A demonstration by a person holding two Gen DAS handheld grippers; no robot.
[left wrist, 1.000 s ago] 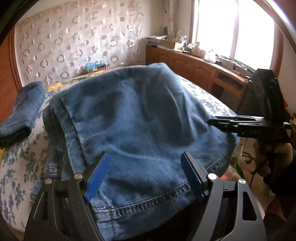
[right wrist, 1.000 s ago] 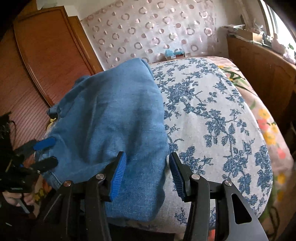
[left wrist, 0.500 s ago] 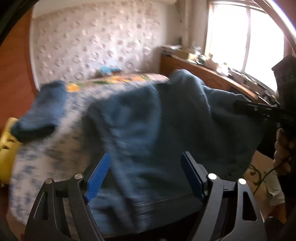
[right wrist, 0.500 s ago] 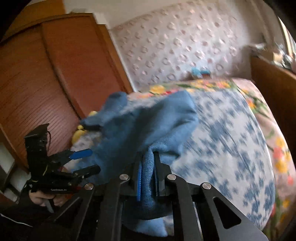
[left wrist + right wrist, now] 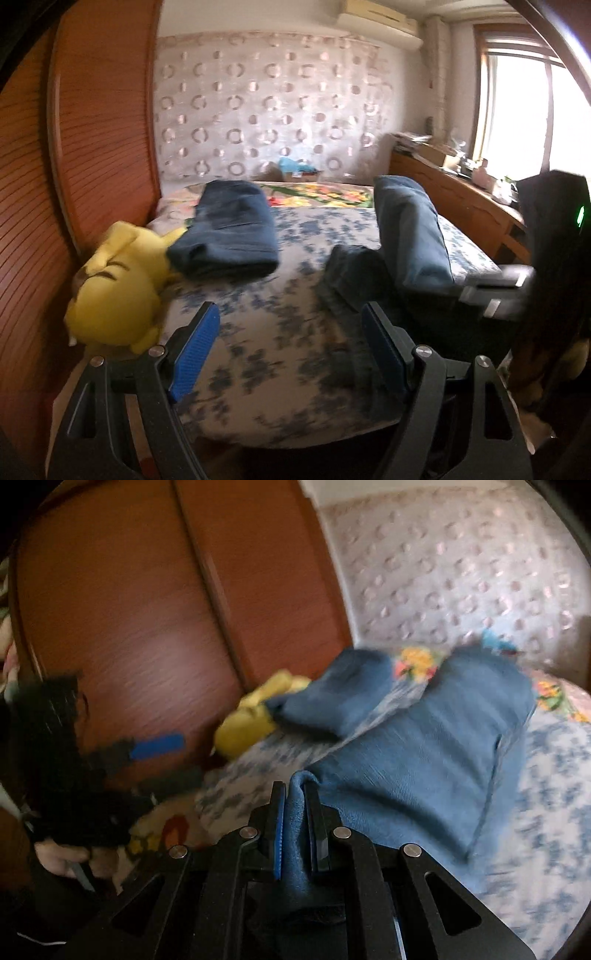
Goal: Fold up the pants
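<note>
The light blue jeans (image 5: 424, 771) lie folded on the floral bed, with their near edge pinched between the blue pads of my right gripper (image 5: 297, 827), which is shut on them. In the left wrist view the same jeans (image 5: 410, 236) rise as a raised fold at the right, and the right gripper (image 5: 495, 291) shows blurred beside them. My left gripper (image 5: 288, 350) is open and empty over bare bedspread, left of the jeans. It also shows at the left of the right wrist view (image 5: 155, 757), fingers apart.
A darker folded pair of jeans (image 5: 229, 232) lies at the back left of the bed (image 5: 280, 332). A yellow plush toy (image 5: 114, 288) sits by the wooden wardrobe (image 5: 92, 147). A wooden counter (image 5: 461, 195) runs under the window on the right.
My right gripper closed on the jeans' edge and lifted it. My left gripper swung left, away from the jeans, and now faces bare bedspread and the plush toy.
</note>
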